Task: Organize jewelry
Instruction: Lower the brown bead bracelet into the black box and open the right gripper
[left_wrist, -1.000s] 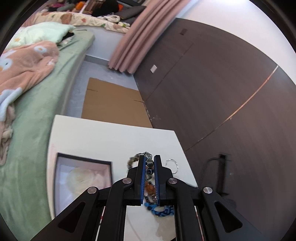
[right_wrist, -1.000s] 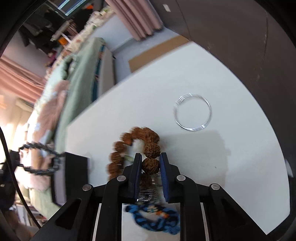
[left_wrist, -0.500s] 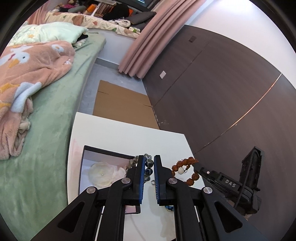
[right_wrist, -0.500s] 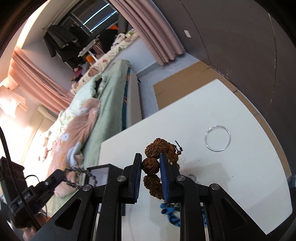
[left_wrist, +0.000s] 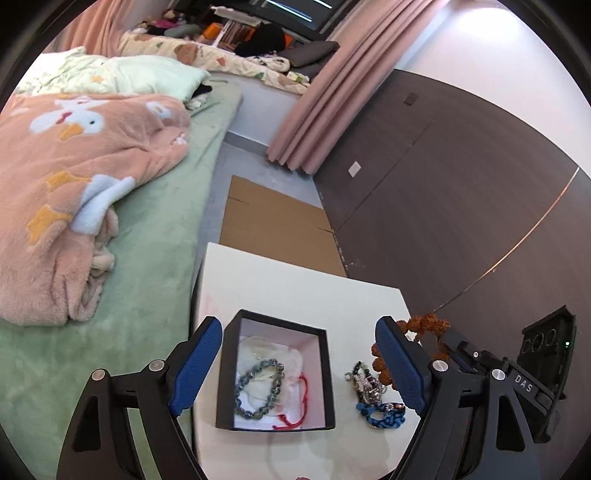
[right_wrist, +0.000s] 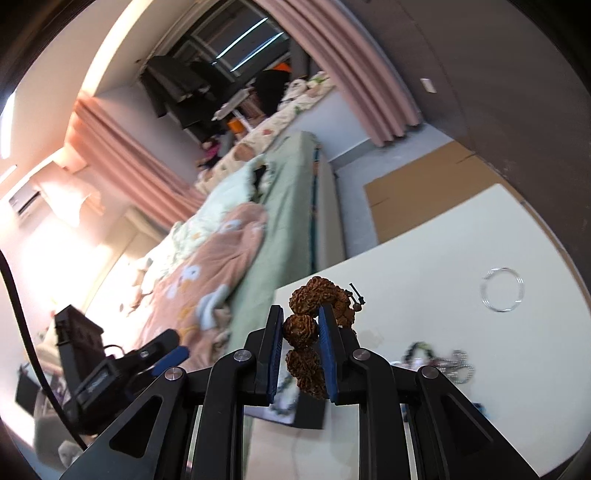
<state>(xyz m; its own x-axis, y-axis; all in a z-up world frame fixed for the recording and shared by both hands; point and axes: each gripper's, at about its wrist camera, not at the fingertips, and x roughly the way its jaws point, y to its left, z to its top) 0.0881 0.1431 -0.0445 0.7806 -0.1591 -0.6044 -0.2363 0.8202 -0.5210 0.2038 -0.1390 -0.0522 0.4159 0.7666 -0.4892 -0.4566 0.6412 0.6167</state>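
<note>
The left gripper (left_wrist: 297, 367) hangs released, its blue-padded fingers (left_wrist: 195, 369) spread wide above the black square cardboard box (left_wrist: 276, 373) on the white counter (left_wrist: 295, 291). Inside the box lie a grey-green beaded bracelet (left_wrist: 260, 387) and a red cord bracelet (left_wrist: 299, 406). Just beside the box a tangle of dark, silver and blue bracelets (left_wrist: 373, 395) rests on the counter. The right gripper (right_wrist: 301, 328) is clenched on a brown knobbly-seed bracelet (right_wrist: 301, 328), lifted above the counter; a thin clear ring bangle (right_wrist: 502, 289) lies well apart.
</note>
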